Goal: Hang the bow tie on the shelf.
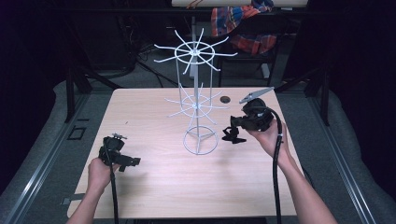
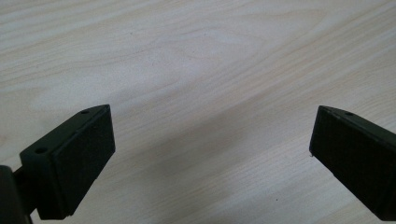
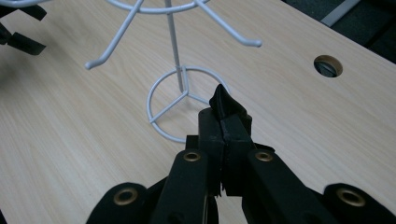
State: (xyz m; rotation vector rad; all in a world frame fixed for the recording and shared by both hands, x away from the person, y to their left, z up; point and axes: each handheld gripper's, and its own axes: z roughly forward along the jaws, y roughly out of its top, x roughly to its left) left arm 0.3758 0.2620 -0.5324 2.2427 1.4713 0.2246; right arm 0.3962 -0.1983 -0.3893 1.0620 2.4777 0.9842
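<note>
A white wire rack [image 1: 196, 100] stands mid-table: a ring base [image 3: 180, 100], a thin post and two tiers of hooked arms. My right gripper [image 1: 233, 129] hovers just right of the base, shut on a small black item [image 3: 227, 105] that sticks out past its tips and hangs slightly above the table [image 1: 234, 137]. In its own view, the right gripper [image 3: 225, 125] points at the ring base. My left gripper [image 1: 132, 162] is low at the table's front left, apart from the rack. In its own view the left gripper [image 2: 212, 140] is open, with bare wood between its jaws.
The light wooden table [image 1: 154, 186] has a round cable hole [image 1: 225, 99] behind the rack on the right, also seen as a cable hole [image 3: 328, 66] in the right gripper view. A colourful cloth [image 1: 243, 23] hangs beyond the table's far edge. Dark floor surrounds the table.
</note>
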